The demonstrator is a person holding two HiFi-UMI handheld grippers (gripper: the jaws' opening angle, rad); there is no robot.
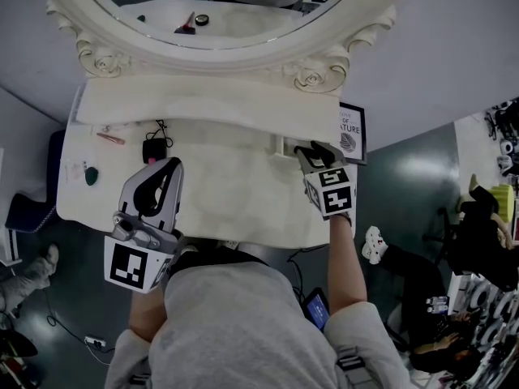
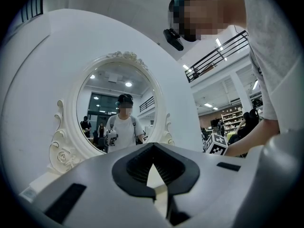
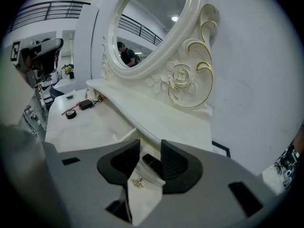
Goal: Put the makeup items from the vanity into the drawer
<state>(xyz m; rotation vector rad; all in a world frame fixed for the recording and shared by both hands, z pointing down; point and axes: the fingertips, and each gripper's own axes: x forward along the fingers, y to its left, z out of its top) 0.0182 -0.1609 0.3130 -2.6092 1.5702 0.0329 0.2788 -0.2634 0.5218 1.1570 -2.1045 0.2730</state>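
Two handheld grippers work over a white desk (image 1: 235, 197) with an oval mirror (image 1: 243, 19). The right arm reaches forward with the right gripper (image 1: 303, 151) tilted down at the desk's back right corner. Its jaws are spread wide, released around a dark makeup item (image 3: 151, 164) lying in the small drawer (image 3: 142, 196). Near the front edge, the left gripper (image 1: 172, 165) is held level, jaws closed together, empty. A pink stick (image 1: 111, 138) and a green item (image 1: 92, 174) lie near the left edge.
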